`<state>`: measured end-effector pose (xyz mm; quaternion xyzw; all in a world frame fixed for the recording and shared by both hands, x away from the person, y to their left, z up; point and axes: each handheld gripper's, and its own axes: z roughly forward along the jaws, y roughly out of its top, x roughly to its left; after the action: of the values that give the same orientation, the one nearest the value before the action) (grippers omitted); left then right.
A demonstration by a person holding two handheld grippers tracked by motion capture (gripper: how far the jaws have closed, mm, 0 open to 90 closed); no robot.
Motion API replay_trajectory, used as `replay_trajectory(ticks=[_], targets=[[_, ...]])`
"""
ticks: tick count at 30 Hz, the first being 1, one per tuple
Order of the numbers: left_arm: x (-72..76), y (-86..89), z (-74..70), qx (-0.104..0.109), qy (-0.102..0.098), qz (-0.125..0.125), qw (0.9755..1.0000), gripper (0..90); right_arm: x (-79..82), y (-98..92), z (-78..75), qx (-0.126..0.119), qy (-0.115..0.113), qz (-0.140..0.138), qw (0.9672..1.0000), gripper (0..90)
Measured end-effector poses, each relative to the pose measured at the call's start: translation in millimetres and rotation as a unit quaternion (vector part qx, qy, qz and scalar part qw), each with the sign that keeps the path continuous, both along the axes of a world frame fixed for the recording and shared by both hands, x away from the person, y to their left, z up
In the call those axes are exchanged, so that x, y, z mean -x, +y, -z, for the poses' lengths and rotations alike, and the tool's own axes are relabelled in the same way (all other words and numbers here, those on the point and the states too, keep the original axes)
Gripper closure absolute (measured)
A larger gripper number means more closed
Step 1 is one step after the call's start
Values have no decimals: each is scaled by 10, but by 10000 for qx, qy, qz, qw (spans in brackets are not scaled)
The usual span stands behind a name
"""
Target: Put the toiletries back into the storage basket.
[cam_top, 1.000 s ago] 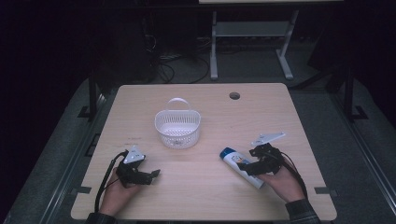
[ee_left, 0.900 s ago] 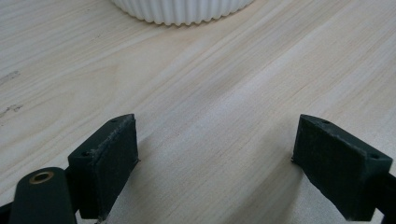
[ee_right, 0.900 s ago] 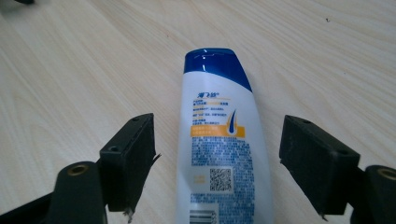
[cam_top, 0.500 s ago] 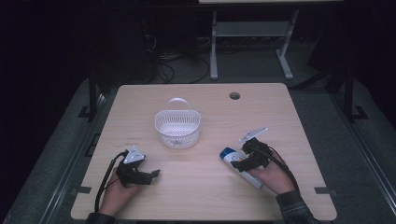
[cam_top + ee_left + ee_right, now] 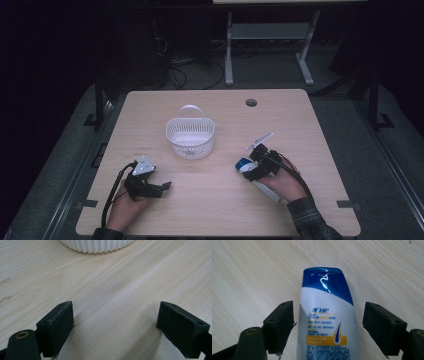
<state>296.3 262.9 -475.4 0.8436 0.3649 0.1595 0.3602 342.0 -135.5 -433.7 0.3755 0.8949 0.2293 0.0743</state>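
While the shampoo bottle (image 5: 327,320) lies flat on the wooden table (image 5: 300,125), at its near right part, the right gripper (image 5: 328,322) straddles it with its jaws spread, one on each side of the white body. In the right gripper view the left pad (image 5: 280,325) stands just beside the bottle's edge with a thin gap, and the right pad (image 5: 383,328) sits farther off, so neither presses on it. Its blue cap end points away beyond the pads. Farther left, the left gripper (image 5: 115,327) rests low over bare wood with its jaws wide apart, near the white basket (image 5: 190,136) at the table's middle.
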Motion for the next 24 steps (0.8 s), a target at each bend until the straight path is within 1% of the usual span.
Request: replay_trajectory(ticks=[2,5,9,17,20,24], targets=[[0,0,-1,-2,3,1,10000,130,-19,12,21,16,41,15,10000,247],[0,0,-1,-4,4,1,10000,130,-38,28,63,109,140,23,9998,249],[0,0,-1,-3,3,1,10000,130,-42,40,96,222,202,17,9995,250],[0,0,-1,-2,3,0,10000,130,-42,63,121,319,207,-50,9993,274],[0,0,-1,-2,3,1,10000,130,-38,70,125,369,194,-82,9991,307],[0,0,0,-2,1,1,10000,130,-40,69,131,409,189,-84,9989,310]])
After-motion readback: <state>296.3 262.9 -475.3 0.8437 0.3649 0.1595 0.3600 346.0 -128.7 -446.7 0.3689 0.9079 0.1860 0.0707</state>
